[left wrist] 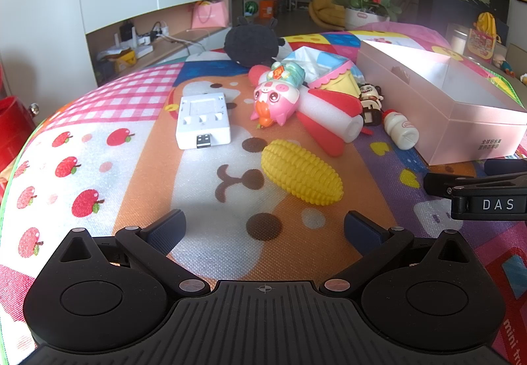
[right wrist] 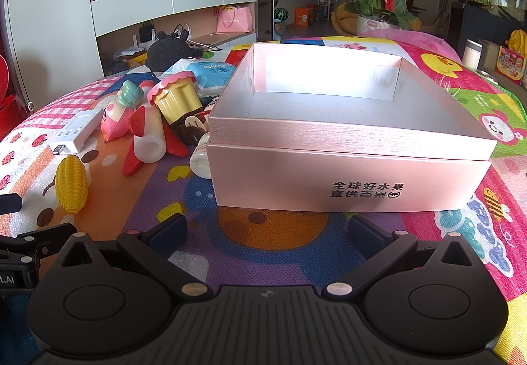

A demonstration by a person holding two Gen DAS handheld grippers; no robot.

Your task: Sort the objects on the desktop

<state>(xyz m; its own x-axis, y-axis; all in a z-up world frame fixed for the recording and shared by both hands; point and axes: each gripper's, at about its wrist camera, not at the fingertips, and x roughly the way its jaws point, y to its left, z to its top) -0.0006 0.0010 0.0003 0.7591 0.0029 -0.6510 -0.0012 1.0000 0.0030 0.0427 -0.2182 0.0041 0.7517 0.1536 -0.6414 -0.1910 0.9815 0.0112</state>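
Worktop under bright cartoon play mat (left wrist: 98,141); living room behind: TV shelving, orchid pot (right wrist: 378,22). Toy pile at mat centre: yellow corn (left wrist: 301,172), white charger (left wrist: 202,121), pink pig toy (left wrist: 275,100). Pink box (right wrist: 352,147) open, beside pile. Left tongs (left wrist: 265,228) and right tongs (right wrist: 266,230) fully spread, holding nothing, touching nothing.

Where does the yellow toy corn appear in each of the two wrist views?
Left wrist: yellow toy corn lies just right of centre, ahead of the open fingers.
Right wrist: the corn lies at the far left.
Shared landmark: the pink box, to the right of the corn in both views.
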